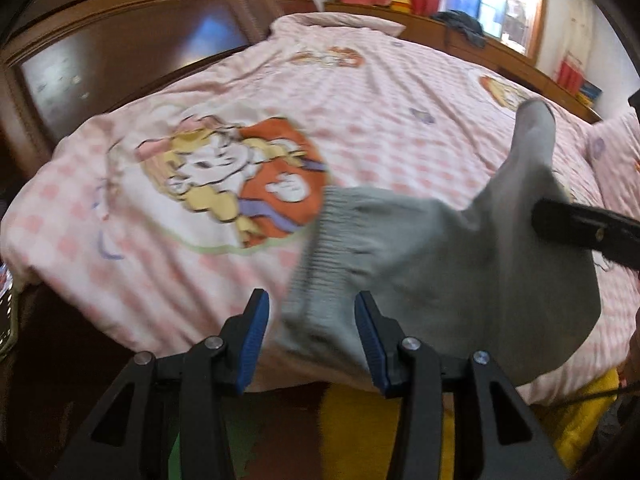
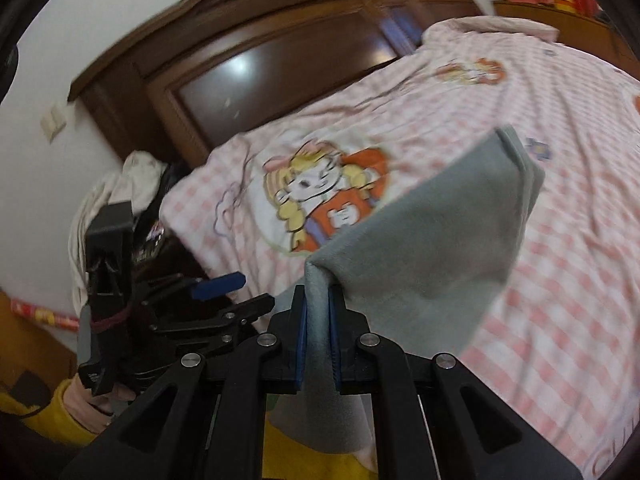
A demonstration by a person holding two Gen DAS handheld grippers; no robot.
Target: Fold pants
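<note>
Barely begun, by the look of it: grey pants (image 2: 436, 236) lifted off the pink checked bedspread (image 2: 560, 320), right gripper (image 2: 318, 308) clenched on a fold at lower centre; left gripper (image 1: 312, 340) released, ribbed waistband between parted pads, none pressing; flattening and folding remaining; bedspread's near edge low in frame, wide room above.

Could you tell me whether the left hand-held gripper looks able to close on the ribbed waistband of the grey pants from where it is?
Probably yes: the left hand-held gripper is open, and the waistband hangs between its fingers unobstructed.
</note>
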